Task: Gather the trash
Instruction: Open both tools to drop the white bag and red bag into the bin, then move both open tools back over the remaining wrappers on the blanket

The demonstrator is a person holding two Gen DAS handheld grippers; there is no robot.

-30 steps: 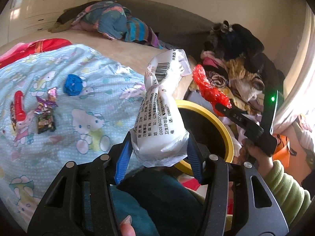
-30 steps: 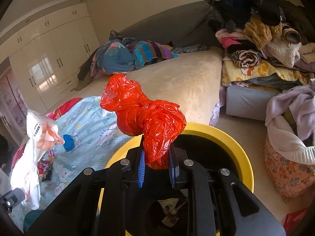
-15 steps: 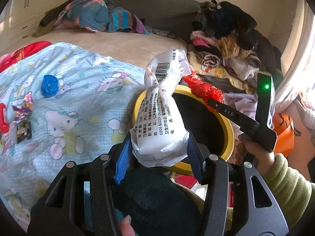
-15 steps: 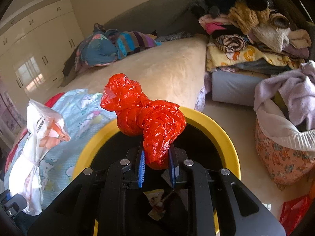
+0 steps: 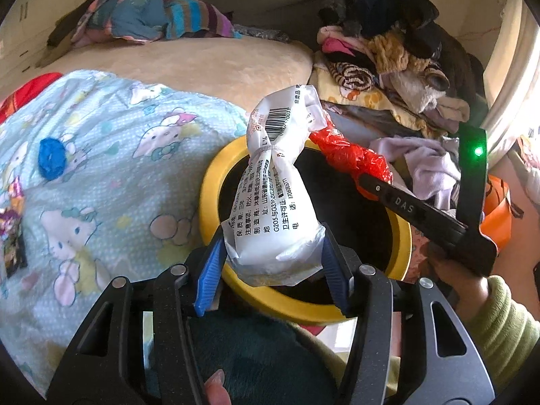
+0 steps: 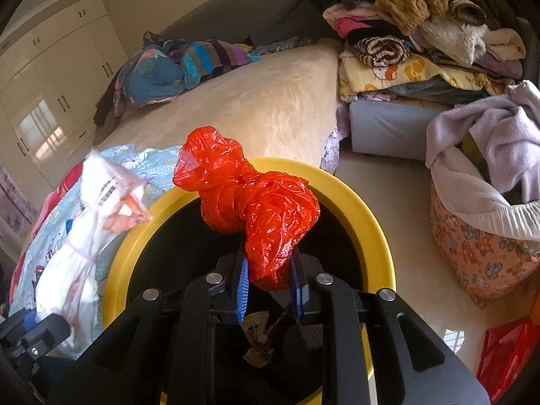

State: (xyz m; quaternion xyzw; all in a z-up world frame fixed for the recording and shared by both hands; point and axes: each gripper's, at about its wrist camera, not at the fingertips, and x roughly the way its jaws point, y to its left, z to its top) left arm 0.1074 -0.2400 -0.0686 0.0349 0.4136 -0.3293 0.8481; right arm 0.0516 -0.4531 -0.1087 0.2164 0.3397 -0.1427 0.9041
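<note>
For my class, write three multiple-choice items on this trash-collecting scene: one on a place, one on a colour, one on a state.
1. Where is the blue crumpled scrap?
A. on the cartoon-print blanket
B. inside the bin
C. on the floor

2. What colour is the bin's rim?
A. green
B. yellow
C. white

3. What does the left gripper hold?
A. nothing
B. a red bag
C. a white printed package

Answers: 1 A, it lies on the blanket left of the bin. 2 B, the ring around the dark opening is yellow. 3 C, the white printed package sits between its blue pads; the red plastic bag is in the right gripper.
</note>
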